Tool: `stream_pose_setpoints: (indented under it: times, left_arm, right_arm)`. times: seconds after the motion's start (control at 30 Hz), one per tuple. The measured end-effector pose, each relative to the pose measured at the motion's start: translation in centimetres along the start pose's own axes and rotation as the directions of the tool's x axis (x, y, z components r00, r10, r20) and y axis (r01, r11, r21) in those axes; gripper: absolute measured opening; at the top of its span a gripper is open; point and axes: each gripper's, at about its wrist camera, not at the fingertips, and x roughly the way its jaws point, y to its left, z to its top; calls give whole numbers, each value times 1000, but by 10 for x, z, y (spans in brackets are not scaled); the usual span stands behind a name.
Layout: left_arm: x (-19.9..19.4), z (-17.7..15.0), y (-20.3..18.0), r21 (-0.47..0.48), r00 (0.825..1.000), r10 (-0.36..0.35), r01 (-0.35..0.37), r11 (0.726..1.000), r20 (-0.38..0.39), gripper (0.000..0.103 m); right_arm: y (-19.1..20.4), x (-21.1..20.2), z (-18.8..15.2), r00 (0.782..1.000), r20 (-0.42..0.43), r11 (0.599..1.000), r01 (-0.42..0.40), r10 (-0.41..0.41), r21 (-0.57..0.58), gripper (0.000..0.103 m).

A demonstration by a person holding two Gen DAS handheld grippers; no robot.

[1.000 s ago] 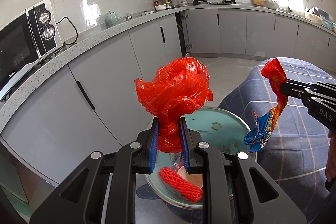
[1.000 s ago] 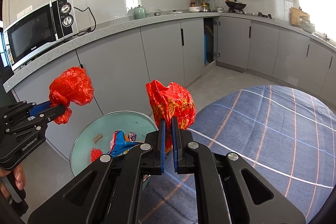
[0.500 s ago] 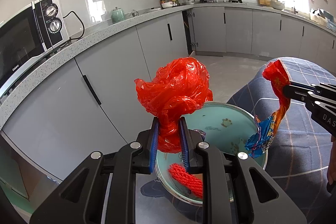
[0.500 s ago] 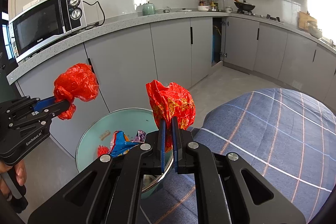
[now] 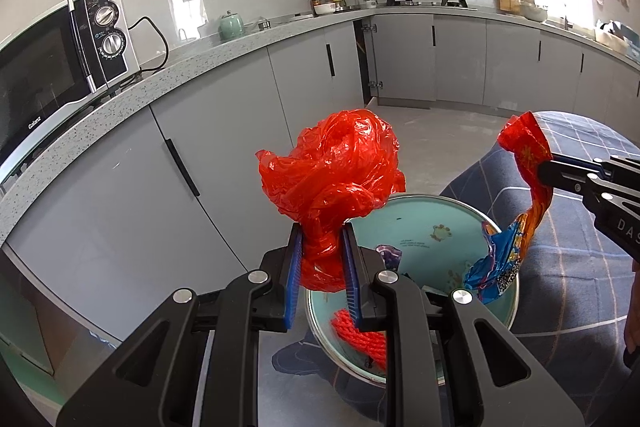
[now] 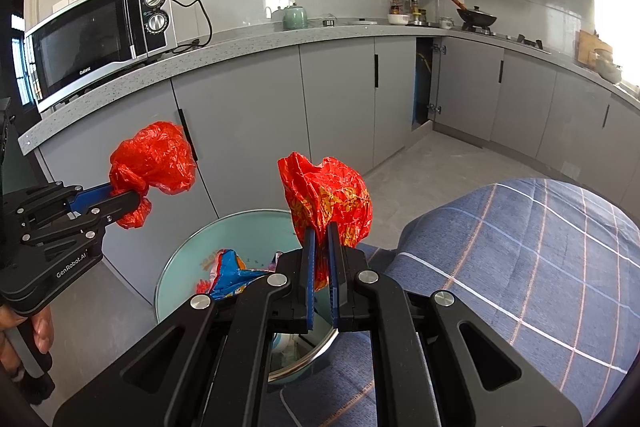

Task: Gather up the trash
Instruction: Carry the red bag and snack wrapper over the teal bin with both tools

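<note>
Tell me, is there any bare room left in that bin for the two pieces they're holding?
The bin looks roomiest along its far teal wall. Nearer, red netting and wrappers crowd it. The plastic bag and snack wrapper hang above it.

Both grippers sit higher and farther back than a second ago. In the left wrist view the bin [image 5: 436, 227] shows a longer stretch of its pale green inner wall, and its rim now reaches toward 3 o'clock beneath the dangling snack wrapper [image 5: 516, 211]. The microwave [image 5: 52, 67] at 9 o'clock fills more of the view. In the right wrist view the left gripper [image 6: 124, 201] with its red plastic bag [image 6: 154, 163] stands higher, above the bin's rim at 9 o'clock.
</note>
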Motion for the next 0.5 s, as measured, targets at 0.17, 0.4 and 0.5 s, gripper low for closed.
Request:
stream_pose_setpoints:
  times: [0.17, 0.4, 0.5]
  left_arm:
    - [-1, -2, 3, -7, 1000, 7, -7, 1000, 0, 20]
    - [-2, -4, 6, -19, 1000, 12, -11, 1000, 3, 20]
    - [-2, -3, 9, -24, 1000, 16, -16, 1000, 6, 20]
  right_arm:
    - [4, 0, -1, 1000, 0, 1000, -4, 4, -12, 7]
    - [11, 2, -1, 1000, 2, 1000, -7, 7, -27, 7]
    - [15, 5, -2, 1000, -2, 999, -11, 11, -33, 7]
